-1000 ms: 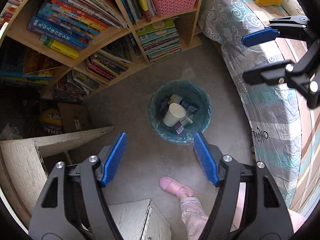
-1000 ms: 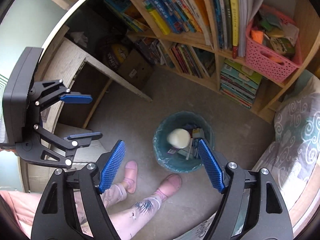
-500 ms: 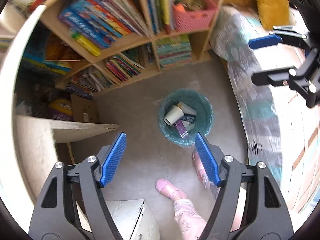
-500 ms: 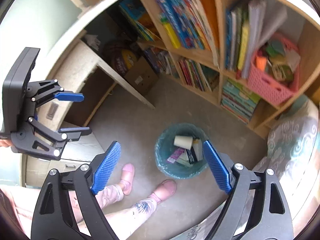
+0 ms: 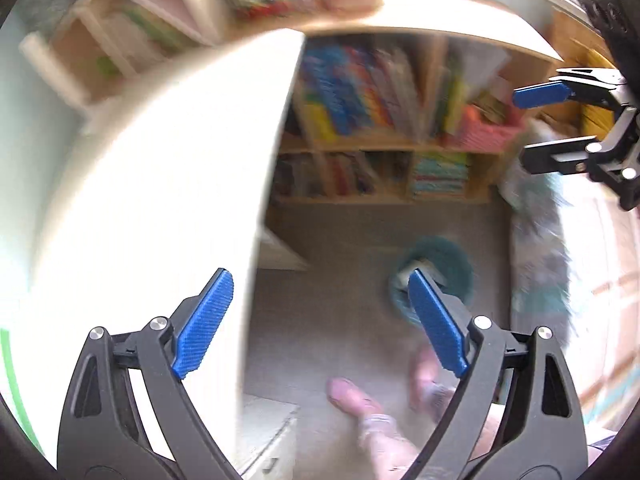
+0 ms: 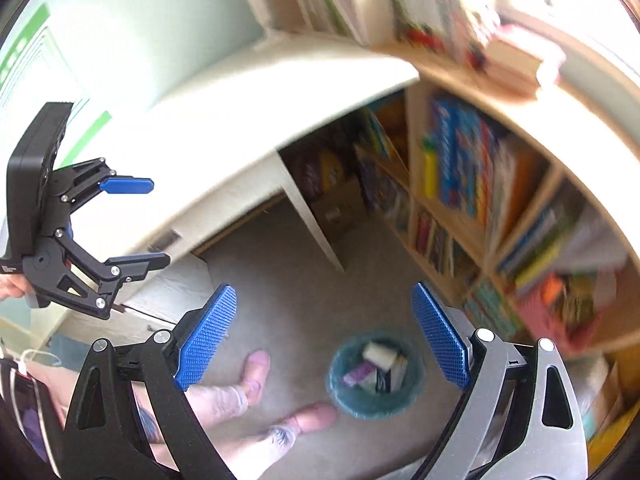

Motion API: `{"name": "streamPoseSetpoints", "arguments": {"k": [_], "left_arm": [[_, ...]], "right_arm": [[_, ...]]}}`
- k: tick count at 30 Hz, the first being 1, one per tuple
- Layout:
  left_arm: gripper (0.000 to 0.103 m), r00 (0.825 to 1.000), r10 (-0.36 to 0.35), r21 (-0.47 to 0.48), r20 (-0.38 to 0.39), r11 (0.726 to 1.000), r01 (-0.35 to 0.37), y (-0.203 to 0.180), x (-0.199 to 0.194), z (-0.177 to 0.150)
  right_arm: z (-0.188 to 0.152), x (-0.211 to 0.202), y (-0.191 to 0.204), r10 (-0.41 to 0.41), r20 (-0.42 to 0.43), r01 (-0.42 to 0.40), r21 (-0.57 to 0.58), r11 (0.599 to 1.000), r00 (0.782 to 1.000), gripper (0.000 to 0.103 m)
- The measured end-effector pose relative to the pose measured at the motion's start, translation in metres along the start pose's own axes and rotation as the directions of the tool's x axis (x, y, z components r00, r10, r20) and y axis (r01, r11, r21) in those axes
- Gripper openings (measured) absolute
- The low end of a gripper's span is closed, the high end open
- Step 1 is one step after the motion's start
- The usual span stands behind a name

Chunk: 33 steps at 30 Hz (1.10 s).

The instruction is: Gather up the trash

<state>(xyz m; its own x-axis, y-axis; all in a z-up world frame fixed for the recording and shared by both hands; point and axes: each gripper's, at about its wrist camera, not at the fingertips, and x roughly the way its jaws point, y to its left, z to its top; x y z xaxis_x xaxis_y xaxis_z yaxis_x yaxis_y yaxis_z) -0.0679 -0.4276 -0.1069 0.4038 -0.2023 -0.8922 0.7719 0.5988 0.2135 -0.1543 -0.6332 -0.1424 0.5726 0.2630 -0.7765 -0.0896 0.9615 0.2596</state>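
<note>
A teal trash bin (image 6: 376,376) stands on the grey floor far below, holding a white paper cup (image 6: 379,355) and several wrappers. In the left wrist view the bin (image 5: 448,268) is blurred and partly behind a blue finger. My left gripper (image 5: 320,320) is open and empty, high beside the white desk top (image 5: 160,184). It also shows at the left of the right wrist view (image 6: 138,222). My right gripper (image 6: 322,336) is open and empty, above the bin. It also shows at the right of the left wrist view (image 5: 552,124).
A wooden bookshelf (image 6: 480,208) full of books holds a pink basket (image 6: 560,312). The white desk (image 6: 248,120) has a drawer unit (image 6: 168,292) below. A bed with a patterned cover (image 5: 536,264) lies on the right. The person's feet in pink slippers (image 6: 256,368) stand by the bin.
Both grippers have risen well above the floor and tilted up. The bin looks smaller and lower, and the white desk top has come into view. Both grippers stay open and empty.
</note>
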Motion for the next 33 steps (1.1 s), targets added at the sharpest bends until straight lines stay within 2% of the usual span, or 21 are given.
{"name": "streamPoseSetpoints", "arguments": {"k": [3,6,11,16,20,23,27,33], "left_arm": [[0.092,0.997,0.071,-0.092,0.024,0.993,-0.069,0.033,-0.021,-0.006],[0.093,0.994,0.100,-0.190,0.033,0.978,-0.092,0.065,-0.037,-0.016],[0.095,0.985,0.169,-0.349,0.037,0.926,-0.145,0.117,-0.061,-0.042],[0.096,0.972,0.237,-0.436,0.001,0.874,-0.213,0.158,-0.070,-0.077],[0.096,0.958,0.286,-0.509,-0.033,0.820,-0.262,0.186,-0.082,-0.107],[0.096,0.945,0.320,-0.567,-0.063,0.768,-0.297,0.205,-0.092,-0.130],[0.096,0.937,0.335,-0.624,-0.094,0.714,-0.318,0.227,-0.103,-0.160],[0.096,0.916,0.378,-0.709,-0.134,0.609,-0.355,0.251,-0.121,-0.203]], "right_arm": [[0.030,0.003,0.025,0.032,0.016,-0.031,-0.068,0.997,0.999,0.089],[0.059,0.011,0.056,0.074,0.018,-0.070,-0.140,0.988,0.997,0.089],[0.094,0.027,0.110,0.124,0.019,-0.115,-0.254,0.960,0.992,0.089],[0.119,0.039,0.159,0.176,0.029,-0.157,-0.330,0.931,0.984,0.089],[0.134,0.050,0.196,0.223,0.017,-0.199,-0.388,0.900,0.975,0.089],[0.142,0.060,0.222,0.253,0.001,-0.228,-0.431,0.873,0.967,0.089],[0.152,0.076,0.257,0.284,-0.020,-0.259,-0.472,0.843,0.959,0.089],[0.162,0.094,0.304,0.335,-0.057,-0.315,-0.515,0.797,0.941,0.089]]}}
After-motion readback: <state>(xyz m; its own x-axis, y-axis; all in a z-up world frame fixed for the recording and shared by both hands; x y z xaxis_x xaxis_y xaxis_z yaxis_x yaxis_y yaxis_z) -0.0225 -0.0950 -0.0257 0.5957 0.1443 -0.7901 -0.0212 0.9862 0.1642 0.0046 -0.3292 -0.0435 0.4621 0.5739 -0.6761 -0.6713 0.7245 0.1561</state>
